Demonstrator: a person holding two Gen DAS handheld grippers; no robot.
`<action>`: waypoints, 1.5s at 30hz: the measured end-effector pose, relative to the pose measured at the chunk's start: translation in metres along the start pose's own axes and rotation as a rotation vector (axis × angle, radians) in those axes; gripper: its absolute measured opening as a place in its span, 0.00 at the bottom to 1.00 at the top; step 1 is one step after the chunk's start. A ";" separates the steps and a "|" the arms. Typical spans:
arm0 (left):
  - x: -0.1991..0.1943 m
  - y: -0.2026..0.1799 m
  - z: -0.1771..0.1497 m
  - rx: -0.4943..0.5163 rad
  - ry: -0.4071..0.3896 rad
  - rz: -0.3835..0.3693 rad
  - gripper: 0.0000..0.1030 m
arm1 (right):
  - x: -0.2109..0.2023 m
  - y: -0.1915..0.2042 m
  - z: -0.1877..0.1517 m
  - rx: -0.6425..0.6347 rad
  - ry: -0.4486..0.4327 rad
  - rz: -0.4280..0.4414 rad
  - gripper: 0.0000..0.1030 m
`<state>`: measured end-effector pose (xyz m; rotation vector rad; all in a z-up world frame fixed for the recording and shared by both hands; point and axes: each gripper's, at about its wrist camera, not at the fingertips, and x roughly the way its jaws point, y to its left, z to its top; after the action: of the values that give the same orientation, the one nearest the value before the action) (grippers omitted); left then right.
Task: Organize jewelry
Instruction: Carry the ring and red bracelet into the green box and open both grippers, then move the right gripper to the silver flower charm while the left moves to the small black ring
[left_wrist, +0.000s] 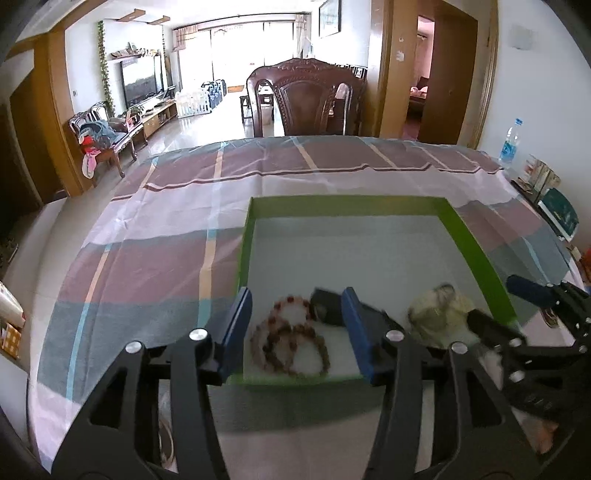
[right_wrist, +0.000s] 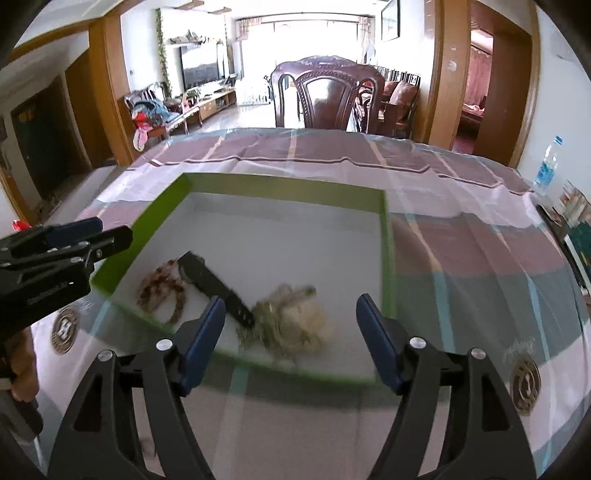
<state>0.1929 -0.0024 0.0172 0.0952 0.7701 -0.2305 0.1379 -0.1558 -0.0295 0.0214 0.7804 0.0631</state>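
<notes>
A green-rimmed tray (left_wrist: 347, 205) with a white floor lies on the checked tablecloth; it also shows in the right wrist view (right_wrist: 288, 192). In it lie a brown bead bracelet (left_wrist: 288, 341) (right_wrist: 160, 290), a black watch strap (left_wrist: 328, 306) (right_wrist: 214, 288) and a pale tangled necklace heap (left_wrist: 439, 310) (right_wrist: 291, 319). My left gripper (left_wrist: 295, 328) is open and empty, its fingers on either side of the beads above the tray's near edge. My right gripper (right_wrist: 291, 332) is open and empty, just above the pale heap. Each gripper shows in the other's view, the right one (left_wrist: 532, 317) and the left one (right_wrist: 74, 240).
A carved wooden chair (left_wrist: 306, 99) stands at the table's far side. A water bottle (left_wrist: 509, 142) and books (left_wrist: 554, 206) sit at the right edge. Two round dark emblems (right_wrist: 524, 382) (right_wrist: 64, 328) show on the cloth near the tray.
</notes>
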 end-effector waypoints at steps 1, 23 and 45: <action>-0.007 -0.001 -0.008 0.001 0.002 0.007 0.56 | -0.007 -0.002 -0.005 0.000 -0.001 0.006 0.70; -0.039 -0.029 -0.158 0.070 0.168 -0.016 0.67 | -0.053 0.005 -0.157 -0.118 0.182 0.070 0.47; -0.026 -0.044 -0.167 0.049 0.205 -0.059 0.59 | -0.029 0.005 -0.136 -0.023 0.141 0.061 0.50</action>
<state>0.0513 -0.0122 -0.0843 0.1446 0.9718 -0.2985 0.0215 -0.1532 -0.1052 0.0190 0.9197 0.1331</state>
